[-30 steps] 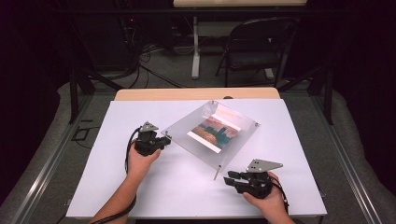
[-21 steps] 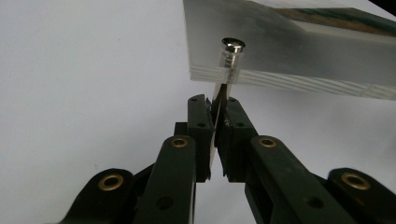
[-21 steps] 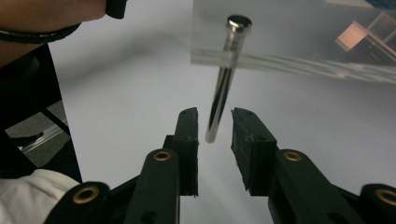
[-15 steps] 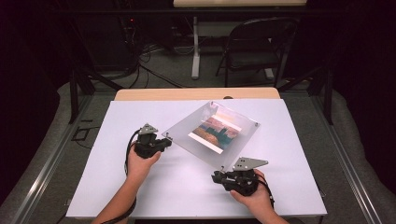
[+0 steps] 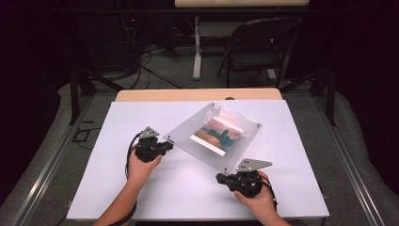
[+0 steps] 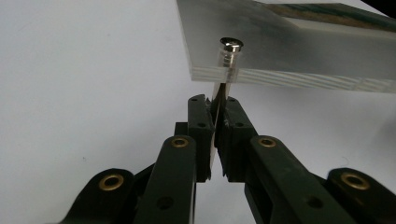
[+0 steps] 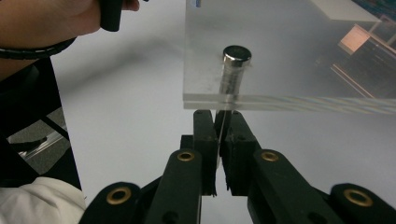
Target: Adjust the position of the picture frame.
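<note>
Clear acrylic, two panes thick, makes up the picture frame that sits tilted like a diamond on the white table, with a small landscape print sandwiched in the middle. Shiny metal standoffs hold the panes at the corners.

At the frame's corner nearest the person's left hand, the left gripper has its jaws pressed together on the thin metal leg that drops below the pane. In the left gripper view the leg runs straight down from the silver cap into the narrow slit between the two black pads, with the edge of the acrylic just above the jaw tips.

The right gripper is at the corner closest to the person. Its jaws have just been closing, and in the right gripper view they now pinch the leg under that corner's standoff, the pane's layered edge lying right over the tips. Beyond those jaws, off to the upper left, the other hand and a dark sleeve are visible.

Both corners of the frame ride above the tabletop, each just over its gripper's jaws, and the print lies beyond them, farther along the pane.
</note>
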A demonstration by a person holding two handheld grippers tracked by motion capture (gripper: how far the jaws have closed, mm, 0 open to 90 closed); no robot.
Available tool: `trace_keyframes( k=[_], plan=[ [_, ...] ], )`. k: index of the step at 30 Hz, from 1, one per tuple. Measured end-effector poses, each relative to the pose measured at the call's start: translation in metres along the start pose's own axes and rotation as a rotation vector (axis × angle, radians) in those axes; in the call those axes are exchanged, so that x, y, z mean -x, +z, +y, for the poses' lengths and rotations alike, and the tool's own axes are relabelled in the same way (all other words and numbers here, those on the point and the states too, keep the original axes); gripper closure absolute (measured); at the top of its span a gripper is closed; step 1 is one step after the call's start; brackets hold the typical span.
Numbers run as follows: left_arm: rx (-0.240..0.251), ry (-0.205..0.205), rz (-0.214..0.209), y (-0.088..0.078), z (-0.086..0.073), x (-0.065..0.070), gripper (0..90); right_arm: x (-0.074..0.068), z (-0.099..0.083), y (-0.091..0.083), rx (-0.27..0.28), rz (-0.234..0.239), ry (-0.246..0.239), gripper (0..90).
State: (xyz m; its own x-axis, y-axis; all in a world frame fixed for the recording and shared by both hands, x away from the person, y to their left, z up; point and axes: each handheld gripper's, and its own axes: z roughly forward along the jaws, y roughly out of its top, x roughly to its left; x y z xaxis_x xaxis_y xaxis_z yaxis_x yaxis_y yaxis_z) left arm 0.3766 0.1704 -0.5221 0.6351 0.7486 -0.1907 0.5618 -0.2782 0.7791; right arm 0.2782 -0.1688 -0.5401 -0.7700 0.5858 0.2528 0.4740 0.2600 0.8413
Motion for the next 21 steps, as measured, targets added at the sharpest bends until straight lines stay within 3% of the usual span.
trace_keyframes(
  k=[9,21],
  plan=[
    [0.005,0.022,-0.026,-0.012,-0.007,0.011,85.3,0.011,0.002,-0.012,0.011,-0.041,0.043,85.4],
    [0.036,-0.015,-0.07,-0.043,-0.031,0.038,85.3,0.022,0.006,-0.026,0.044,-0.078,0.069,85.4]
  ],
)
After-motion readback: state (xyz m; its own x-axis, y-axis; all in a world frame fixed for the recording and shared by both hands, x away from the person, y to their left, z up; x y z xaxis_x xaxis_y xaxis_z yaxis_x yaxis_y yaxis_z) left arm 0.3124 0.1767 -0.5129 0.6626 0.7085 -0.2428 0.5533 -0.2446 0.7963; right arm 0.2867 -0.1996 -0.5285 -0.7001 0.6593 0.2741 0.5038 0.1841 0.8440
